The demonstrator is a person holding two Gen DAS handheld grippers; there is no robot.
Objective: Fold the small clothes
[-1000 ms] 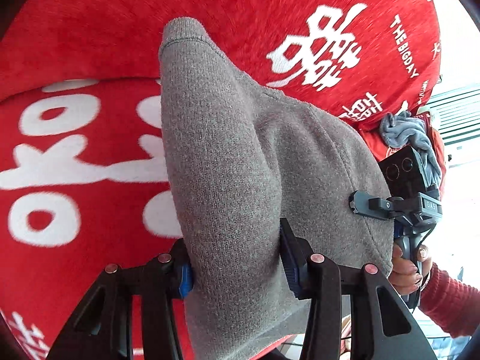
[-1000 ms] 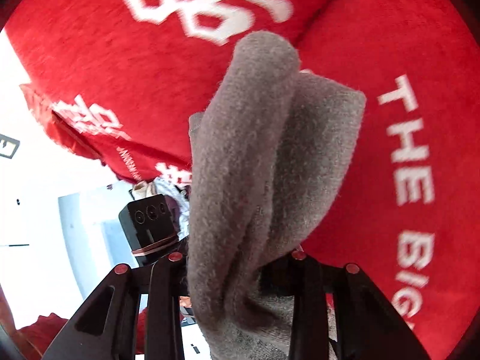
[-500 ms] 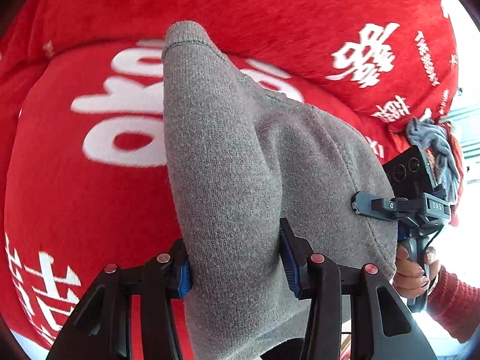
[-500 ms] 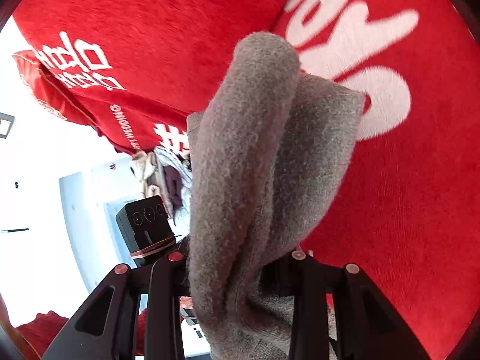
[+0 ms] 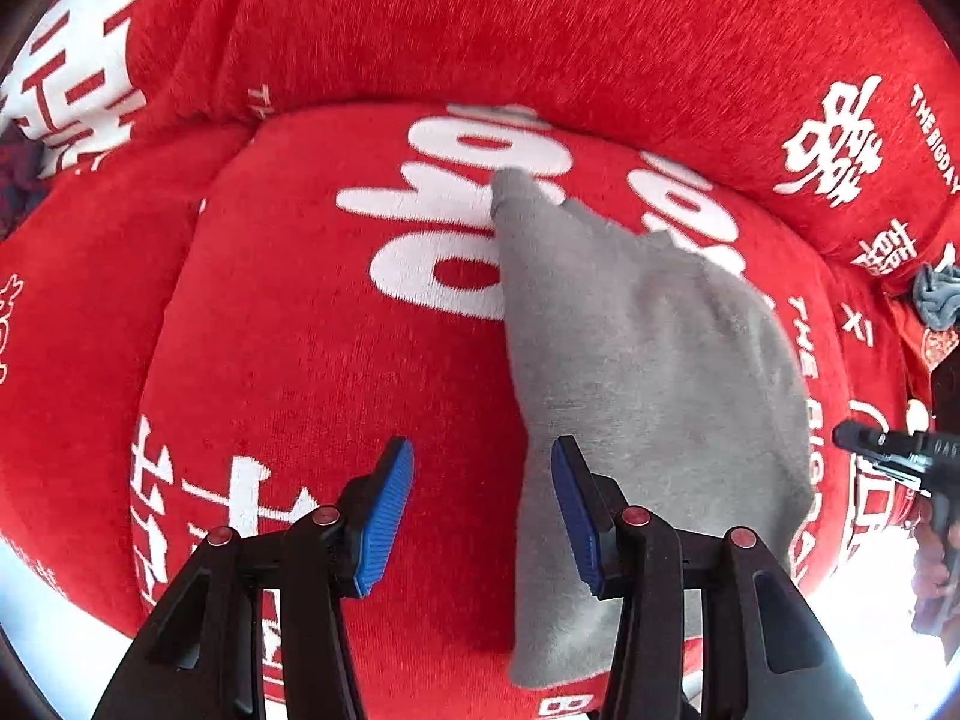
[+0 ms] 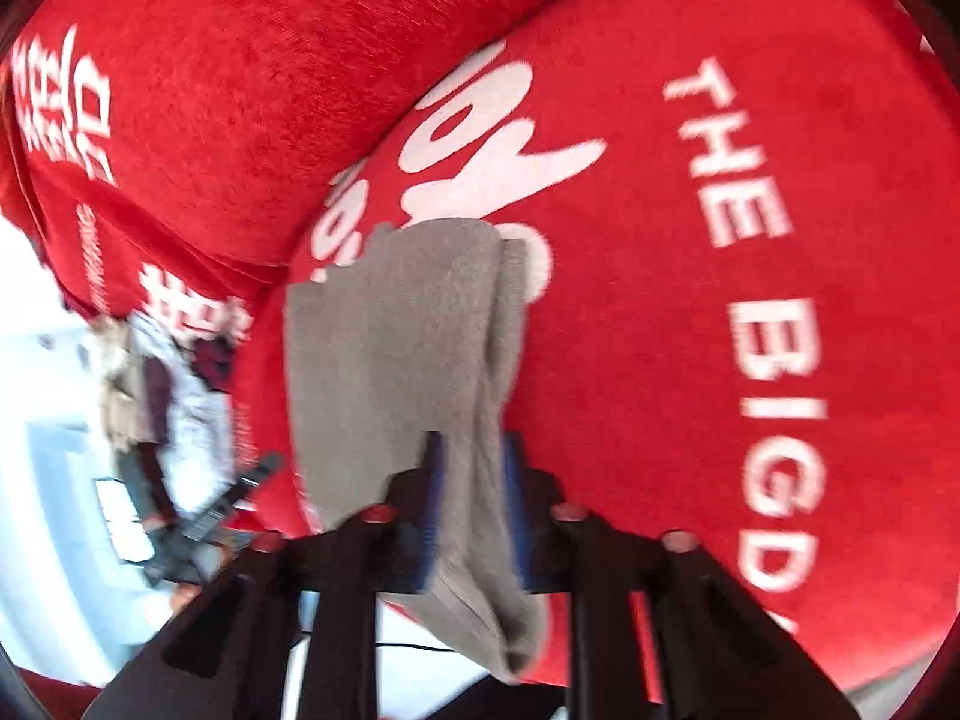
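Item: grey knitted garment (image 5: 648, 360), small, folded over on itself. Location: lying on the red seat cushion (image 5: 312, 348), across the large white lettering; its narrow end points toward the red back cushion (image 5: 540, 30), its wide end hangs near the front edge of the seat.

Left gripper (image 5: 483, 510): pointed steeply down at the seat. Jaws stand apart with only red cushion between the blue pads (image 5: 384, 510). The garment lies just to the right of the right-hand pad and passes under that finger; whether it touches the pad cannot be told. Nothing is held.

Right gripper (image 6: 474, 510): tilted downward at a slant, picture blurred. Jaws have just been closing and stand narrow, pinching a folded edge of the grey garment (image 6: 396, 360) between them. The cloth stretches forward from the fingers onto the seat cushion (image 6: 660, 330), with a tail hanging below the jaws.

Also seen: in the left wrist view, the person's right hand (image 5: 936, 576) at the frame's right edge, wrapped round the other gripper's handle; a crumpled grey cloth (image 5: 936, 294) at the far right end of the cushions; a blurred heap of mixed clothes (image 6: 162, 372) beyond the seat's left end.
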